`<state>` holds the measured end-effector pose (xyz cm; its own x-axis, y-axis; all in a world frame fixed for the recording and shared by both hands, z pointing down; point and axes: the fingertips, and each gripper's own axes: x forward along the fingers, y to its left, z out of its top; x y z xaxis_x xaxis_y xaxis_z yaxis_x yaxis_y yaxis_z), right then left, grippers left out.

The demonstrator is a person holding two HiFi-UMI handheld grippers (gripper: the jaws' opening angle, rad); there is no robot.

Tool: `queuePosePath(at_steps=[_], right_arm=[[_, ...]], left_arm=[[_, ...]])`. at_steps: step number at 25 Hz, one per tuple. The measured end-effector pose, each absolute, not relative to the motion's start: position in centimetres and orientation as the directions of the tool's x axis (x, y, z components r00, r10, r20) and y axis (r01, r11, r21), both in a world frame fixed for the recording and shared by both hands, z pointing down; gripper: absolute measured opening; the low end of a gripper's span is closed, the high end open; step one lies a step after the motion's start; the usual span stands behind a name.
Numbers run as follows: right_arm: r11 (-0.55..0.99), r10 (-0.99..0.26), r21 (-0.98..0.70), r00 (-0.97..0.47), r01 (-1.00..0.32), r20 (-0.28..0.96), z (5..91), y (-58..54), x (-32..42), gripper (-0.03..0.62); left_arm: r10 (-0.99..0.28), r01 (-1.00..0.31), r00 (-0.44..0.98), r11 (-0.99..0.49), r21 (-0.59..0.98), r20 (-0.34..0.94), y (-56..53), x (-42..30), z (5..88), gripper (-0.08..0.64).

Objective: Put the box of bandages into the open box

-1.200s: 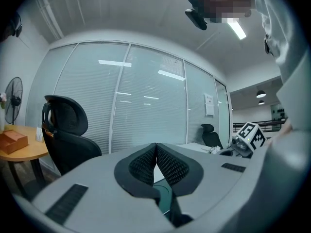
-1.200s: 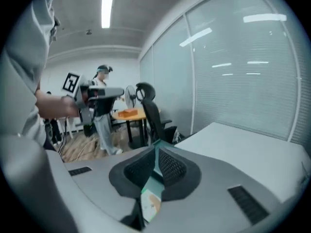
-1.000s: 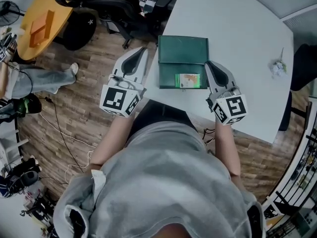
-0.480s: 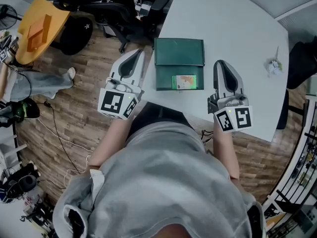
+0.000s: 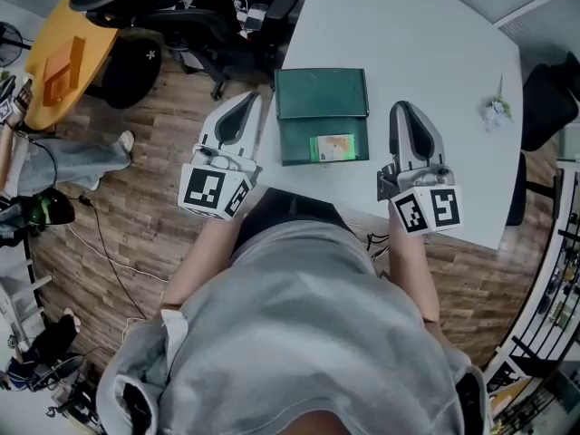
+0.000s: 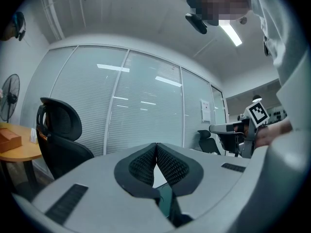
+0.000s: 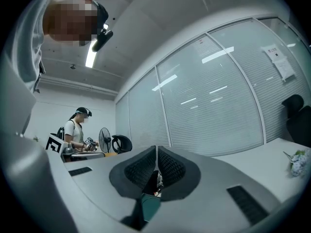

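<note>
Your table [image 5: 435,53]: smooth, matt white. Your open box [image 5: 322,98]: matt green, card-like. Your floor [image 5: 118,216]: wood-grain planks. Your sweatshirt [image 5: 308,333]: soft grey cloth.

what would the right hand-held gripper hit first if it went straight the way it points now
Nothing close: the right hand-held gripper points level over bare white table, the green box to its left and the small flower sprig off to its right. Beyond lies the glass wall, though depth is unclear.
</note>
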<state>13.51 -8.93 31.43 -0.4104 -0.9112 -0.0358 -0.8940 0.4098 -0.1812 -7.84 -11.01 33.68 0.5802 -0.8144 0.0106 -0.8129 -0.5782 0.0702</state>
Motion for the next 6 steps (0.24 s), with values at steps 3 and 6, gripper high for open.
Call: queuePosePath(at_steps=[3,6], right_arm=[[0.399,-0.916,-0.175,-0.401,-0.900,-0.024,31.67,-8.84,13.57,0.054],[0.391,-0.919,-0.158,-0.394,-0.907,-0.014,31.66,-8.65,13.58,0.054]], left_arm=[[-0.814,-0.813,0.580,-0.578,0.070,0.012,-11.03,-7.70,33.34,0.020],[-0.812,-0.810,0.583,-0.582,0.066,0.002,-11.10,-7.57,33.07,0.020]])
